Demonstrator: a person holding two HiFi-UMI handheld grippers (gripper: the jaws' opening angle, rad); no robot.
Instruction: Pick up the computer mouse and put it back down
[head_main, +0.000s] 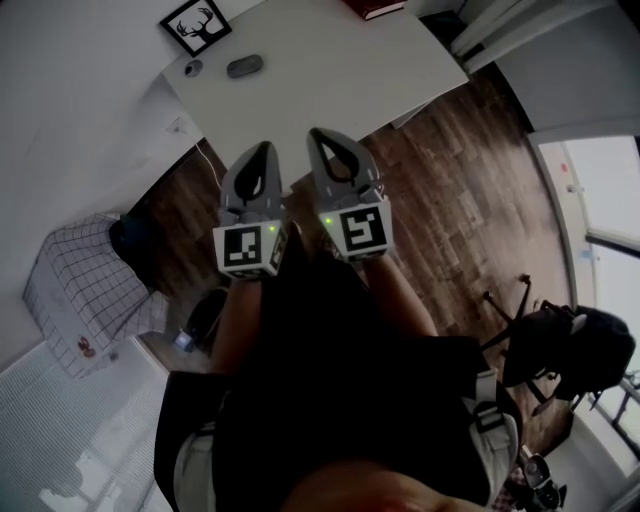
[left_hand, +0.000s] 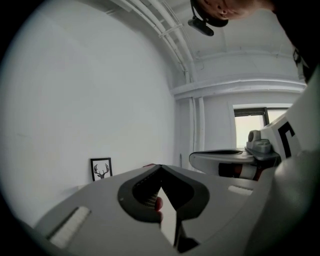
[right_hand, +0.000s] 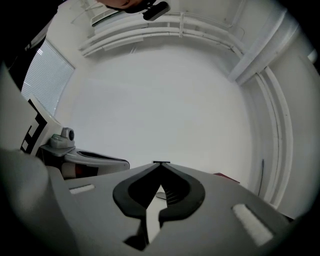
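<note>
Head view. Left gripper (head_main: 263, 147) and right gripper (head_main: 315, 134) side by side near centre, both pointing toward 12 o'clock, held above the wooden floor (head_main: 450, 190) just short of the white table (head_main: 340, 80). Marker cubes facing the camera, a green light lit on each.

Computer mouse (head_main: 245, 66) lying flat on the table at 12 o'clock from the left gripper, well apart from both grippers, untouched. Small round object (head_main: 193, 68) at 9 o'clock from the mouse; framed deer picture (head_main: 196, 26) at 11 o'clock from it, at the table's far corner; red book (head_main: 375, 8) at 2 o'clock, cut by the frame edge. Checked box (head_main: 80, 290) at 8 o'clock of the frame, dark chair (head_main: 560, 350) at 4 o'clock.

Left gripper view. Jaws clenched tip to tip, nothing gripped; deer picture (left_hand: 101, 169) at 9 o'clock from the tips, right gripper (left_hand: 225, 157) at 3 o'clock.

Right gripper view. Jaws likewise clenched and empty; left gripper (right_hand: 95, 160) at 9 o'clock, red book (right_hand: 227, 177) at 4 o'clock.
</note>
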